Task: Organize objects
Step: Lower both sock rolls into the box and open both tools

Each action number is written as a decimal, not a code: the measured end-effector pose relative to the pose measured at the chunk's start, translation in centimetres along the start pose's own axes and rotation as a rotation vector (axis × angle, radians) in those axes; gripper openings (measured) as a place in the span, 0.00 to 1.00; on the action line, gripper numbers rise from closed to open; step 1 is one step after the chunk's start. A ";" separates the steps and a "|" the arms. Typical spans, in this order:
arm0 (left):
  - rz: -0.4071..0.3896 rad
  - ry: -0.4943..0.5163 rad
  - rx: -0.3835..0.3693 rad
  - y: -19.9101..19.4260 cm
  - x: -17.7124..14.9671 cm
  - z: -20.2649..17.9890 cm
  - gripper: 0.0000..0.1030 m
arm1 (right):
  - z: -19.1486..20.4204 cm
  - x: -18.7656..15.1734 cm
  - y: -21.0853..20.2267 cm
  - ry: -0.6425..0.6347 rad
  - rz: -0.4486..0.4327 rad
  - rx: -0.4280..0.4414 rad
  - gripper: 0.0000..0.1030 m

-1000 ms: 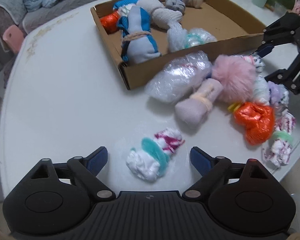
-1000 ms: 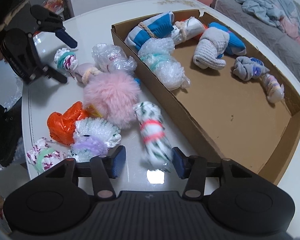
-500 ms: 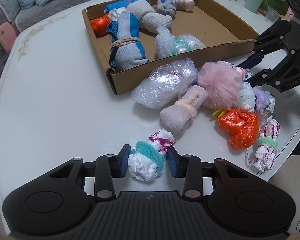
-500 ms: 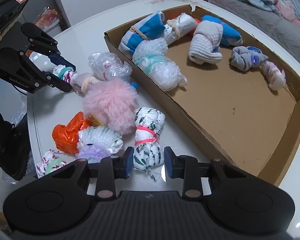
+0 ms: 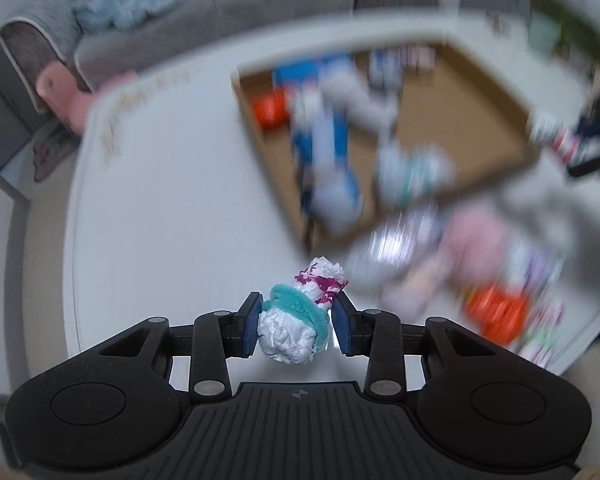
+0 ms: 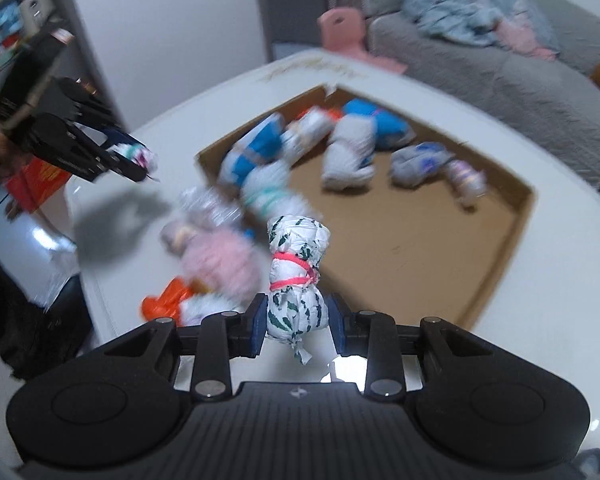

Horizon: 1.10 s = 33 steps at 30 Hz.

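Your white table (image 6: 440, 92) carries a shallow cardboard box (image 6: 496, 264) of bundles toward 1 o'clock in the right wrist view; a pink fluffy ball (image 6: 220, 264) and orange bundle (image 6: 166, 304) lie beside it at 9 o'clock.

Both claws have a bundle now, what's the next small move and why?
Probably carry both over the cardboard box and release: the left claw is shut on the teal-banded bundle, the right claw on the green-print bundle, and the box floor has bare room.
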State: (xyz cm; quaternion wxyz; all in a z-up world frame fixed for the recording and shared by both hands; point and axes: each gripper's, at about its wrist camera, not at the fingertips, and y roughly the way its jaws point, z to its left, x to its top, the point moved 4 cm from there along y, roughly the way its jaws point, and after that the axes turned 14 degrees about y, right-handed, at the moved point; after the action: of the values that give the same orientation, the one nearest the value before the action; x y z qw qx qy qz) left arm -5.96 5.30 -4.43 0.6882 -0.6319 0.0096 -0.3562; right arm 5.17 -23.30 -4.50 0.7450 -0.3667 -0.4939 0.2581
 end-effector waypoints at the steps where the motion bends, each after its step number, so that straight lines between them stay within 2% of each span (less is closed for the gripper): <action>1: -0.040 -0.009 -0.001 -0.9 1.0 0.1 0.42 | -0.5 0.4 -0.3 0.015 -0.019 -0.016 0.28; 6: -0.179 -0.007 -0.016 -3.4 6.5 -1.2 0.42 | -3.2 2.0 -1.1 0.104 -0.101 -0.093 0.28; 11: -0.226 -0.013 -0.046 -1.8 11.7 -2.3 0.42 | -5.6 3.6 -1.2 0.163 -0.166 -0.156 0.28; 16: -0.214 0.036 -0.095 2.1 15.8 -5.2 0.42 | -7.5 5.6 0.5 0.171 -0.172 -0.187 0.28; 22: -0.171 0.070 -0.126 7.7 18.5 -7.4 0.42 | -9.1 7.4 3.8 0.136 -0.122 -0.192 0.28; 28: -0.144 0.100 -0.115 11.7 19.8 -7.6 0.42 | -11.4 7.7 6.2 0.125 -0.065 -0.185 0.28; 33: -0.129 0.183 -0.065 14.2 20.2 -7.5 0.42 | -12.0 8.0 7.4 0.106 -0.047 -0.175 0.28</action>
State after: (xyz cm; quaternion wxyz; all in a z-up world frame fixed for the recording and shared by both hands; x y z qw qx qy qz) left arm 12.41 -12.09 -9.60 0.6391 -0.6182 0.0434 -0.4555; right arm 19.14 -16.44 -8.96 0.7411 -0.4318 -0.4828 0.1768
